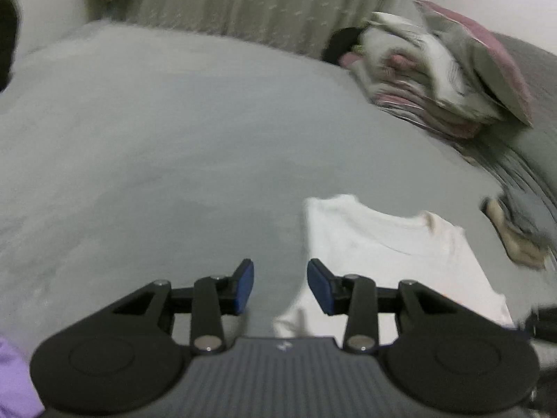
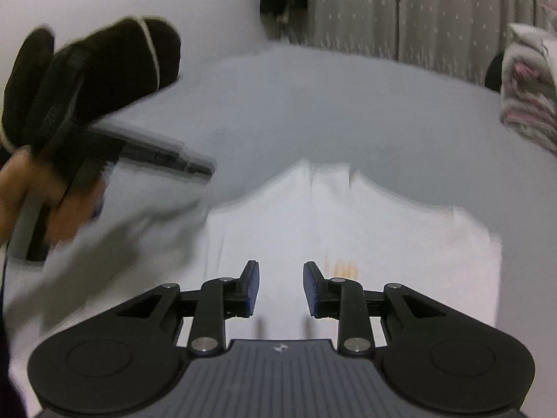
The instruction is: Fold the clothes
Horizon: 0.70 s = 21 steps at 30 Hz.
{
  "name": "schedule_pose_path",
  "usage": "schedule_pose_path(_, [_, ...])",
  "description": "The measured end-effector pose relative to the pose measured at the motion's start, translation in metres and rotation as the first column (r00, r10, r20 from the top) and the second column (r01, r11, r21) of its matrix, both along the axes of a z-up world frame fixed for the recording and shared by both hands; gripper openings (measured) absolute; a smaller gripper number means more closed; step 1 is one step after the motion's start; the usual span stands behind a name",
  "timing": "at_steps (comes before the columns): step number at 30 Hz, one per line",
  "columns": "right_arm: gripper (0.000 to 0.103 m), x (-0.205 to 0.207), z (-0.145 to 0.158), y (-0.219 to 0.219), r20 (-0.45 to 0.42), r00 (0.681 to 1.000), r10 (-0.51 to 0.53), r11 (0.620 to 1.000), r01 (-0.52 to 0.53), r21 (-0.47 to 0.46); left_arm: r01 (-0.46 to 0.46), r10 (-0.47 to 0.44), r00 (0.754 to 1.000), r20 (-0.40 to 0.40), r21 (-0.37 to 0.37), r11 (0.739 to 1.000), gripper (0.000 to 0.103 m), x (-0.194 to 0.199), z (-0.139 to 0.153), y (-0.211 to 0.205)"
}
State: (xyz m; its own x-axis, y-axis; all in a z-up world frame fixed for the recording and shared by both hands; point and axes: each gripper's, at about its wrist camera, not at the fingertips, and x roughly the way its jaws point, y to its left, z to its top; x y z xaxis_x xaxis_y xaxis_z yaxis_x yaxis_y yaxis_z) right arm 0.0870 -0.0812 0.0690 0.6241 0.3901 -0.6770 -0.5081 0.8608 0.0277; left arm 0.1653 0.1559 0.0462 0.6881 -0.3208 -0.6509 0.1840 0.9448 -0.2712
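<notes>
Hovering between folds: white T-shirt [image 2: 348, 230] lying partly folded near bed's [image 1: 156, 139] front edge. Left tool [image 1: 280, 285] and right tool [image 2: 280, 287] both standing partly open, gripping nothing. Next likely needing fresh pinch on shirt edge.

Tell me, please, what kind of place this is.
Most likely a bedroom at home. A white shirt lies on a wide grey sheet that looks like a bed, a pile of bedding sits at the far side, and a curtain hangs behind.
</notes>
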Motion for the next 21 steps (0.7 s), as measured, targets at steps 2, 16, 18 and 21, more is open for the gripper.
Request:
schedule_pose_path(2, [0.028,-0.024,-0.007,-0.008,-0.002,1.000,0.003,1.000,-0.003,-0.005,0.070,-0.070,0.997,0.018,0.008,0.998,0.036,-0.006,-0.004,-0.020])
schedule_pose_path(16, [0.029,-0.060,-0.034,-0.028,-0.012,0.999,0.044,0.999,-0.044,-0.013,0.119,-0.113,0.993,-0.043,0.157,0.980,0.032,-0.007,-0.033,-0.061])
schedule_pose_path(18, [0.029,-0.061,-0.034,-0.030,-0.020,0.998,0.052,0.998,-0.052,-0.021,0.114,-0.108,0.993,-0.045,0.152,0.982,0.032,-0.007,-0.032,-0.058])
schedule_pose_path(21, [0.030,-0.057,-0.044,-0.033,-0.031,0.998,0.049,0.998,-0.050,-0.028,0.113,-0.109,0.994,-0.033,0.189,0.976,0.032,-0.010,-0.035,-0.063])
